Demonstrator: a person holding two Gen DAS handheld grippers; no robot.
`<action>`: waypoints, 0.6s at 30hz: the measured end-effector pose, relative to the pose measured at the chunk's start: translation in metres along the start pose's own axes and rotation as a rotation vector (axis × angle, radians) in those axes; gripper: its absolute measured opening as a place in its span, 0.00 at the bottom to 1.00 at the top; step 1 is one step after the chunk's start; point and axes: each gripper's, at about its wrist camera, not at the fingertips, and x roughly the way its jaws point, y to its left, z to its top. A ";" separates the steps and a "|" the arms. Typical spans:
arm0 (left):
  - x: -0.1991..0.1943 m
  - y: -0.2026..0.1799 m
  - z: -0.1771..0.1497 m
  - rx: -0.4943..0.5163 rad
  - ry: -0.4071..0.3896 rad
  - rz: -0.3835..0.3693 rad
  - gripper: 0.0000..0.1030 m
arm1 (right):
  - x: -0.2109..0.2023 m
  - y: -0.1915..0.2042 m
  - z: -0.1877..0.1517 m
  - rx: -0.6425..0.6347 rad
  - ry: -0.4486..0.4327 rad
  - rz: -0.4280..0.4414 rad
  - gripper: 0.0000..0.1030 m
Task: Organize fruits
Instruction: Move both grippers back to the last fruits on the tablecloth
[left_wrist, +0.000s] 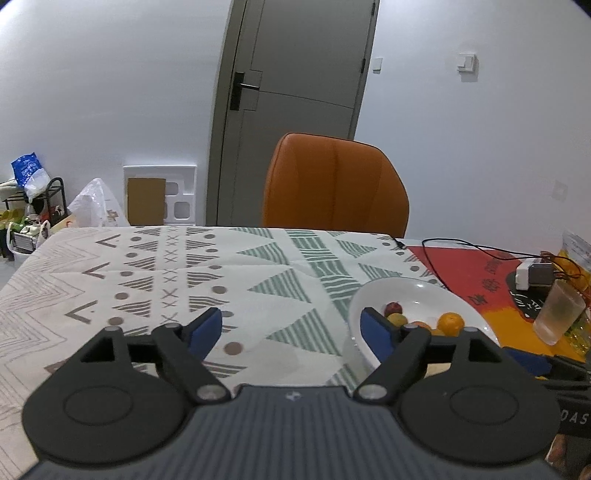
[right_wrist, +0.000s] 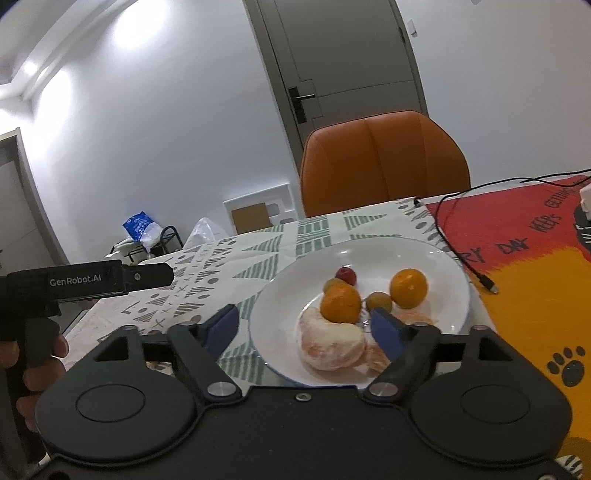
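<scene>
Right gripper (right_wrist: 303, 326) wide apart, empty, over white plate (right_wrist: 436, 254): peeled orange (right_wrist: 328, 349), two whole oranges (right_wrist: 340, 302), small fruits. Left gripper (left_wrist: 291, 326) wide, empty, above patterned cloth (left_wrist: 258, 273); its view hides the peeled orange, adds a cup (left_wrist: 559, 312)

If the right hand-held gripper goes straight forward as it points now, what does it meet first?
Probably the peeled orange on the white plate; the right hand-held gripper, open, points at it, though depth is unclear.
</scene>
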 end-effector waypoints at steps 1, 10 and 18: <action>-0.001 0.002 0.000 0.002 -0.001 0.005 0.80 | 0.001 0.002 0.000 -0.002 0.001 0.003 0.84; -0.010 0.027 0.000 -0.010 -0.015 0.055 0.84 | 0.005 0.013 0.000 0.016 0.000 0.025 1.00; -0.012 0.046 -0.007 -0.038 0.005 0.086 0.84 | 0.013 0.026 -0.004 0.003 0.021 0.045 1.00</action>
